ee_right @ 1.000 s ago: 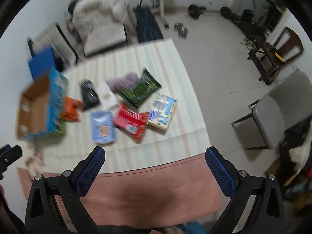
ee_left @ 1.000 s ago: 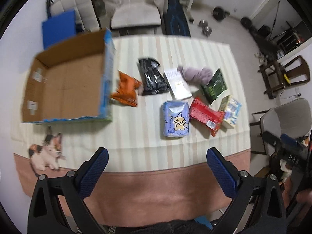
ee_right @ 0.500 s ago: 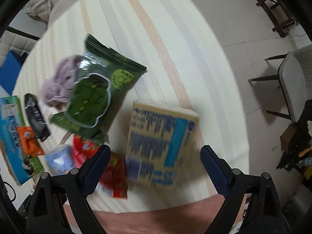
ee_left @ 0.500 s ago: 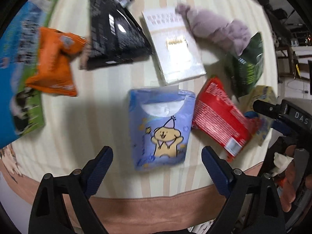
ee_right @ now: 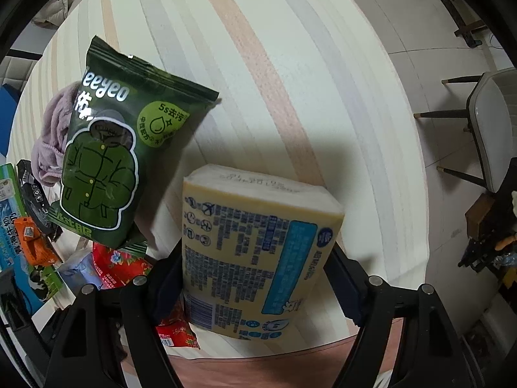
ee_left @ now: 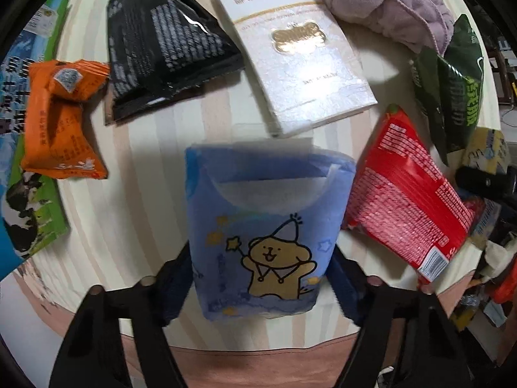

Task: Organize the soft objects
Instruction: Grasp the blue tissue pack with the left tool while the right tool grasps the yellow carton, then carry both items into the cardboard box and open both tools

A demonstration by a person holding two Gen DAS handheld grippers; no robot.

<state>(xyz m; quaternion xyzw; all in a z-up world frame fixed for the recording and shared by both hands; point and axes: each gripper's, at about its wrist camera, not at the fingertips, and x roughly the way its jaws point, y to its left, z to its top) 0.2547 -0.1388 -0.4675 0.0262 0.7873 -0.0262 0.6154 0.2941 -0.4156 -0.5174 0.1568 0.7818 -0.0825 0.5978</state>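
Observation:
In the left wrist view my left gripper [ee_left: 260, 278] has its two fingers against both sides of a blue tissue pack with a cartoon bear [ee_left: 265, 226] lying on the striped tablecloth. In the right wrist view my right gripper [ee_right: 257, 278] has its fingers against both sides of a yellow tissue pack with blue print [ee_right: 255, 245]. A green wipes pouch [ee_right: 119, 148], a red pouch [ee_left: 410, 207], a white tissue pack [ee_left: 297, 55], a black pouch [ee_left: 161, 42], an orange pouch [ee_left: 58, 119] and a lilac cloth [ee_left: 387, 9] lie around them.
A cardboard box with blue and green print [ee_left: 22, 148] stands at the table's left side. The table's near edge with a pink cloth border [ee_left: 258, 362] is just below the grippers. A grey chair [ee_right: 491, 126] stands on the floor right of the table.
Both grippers have come down to the table. The left has closed in around the blue bear pack, the right around the yellow pack. The other items have not moved.

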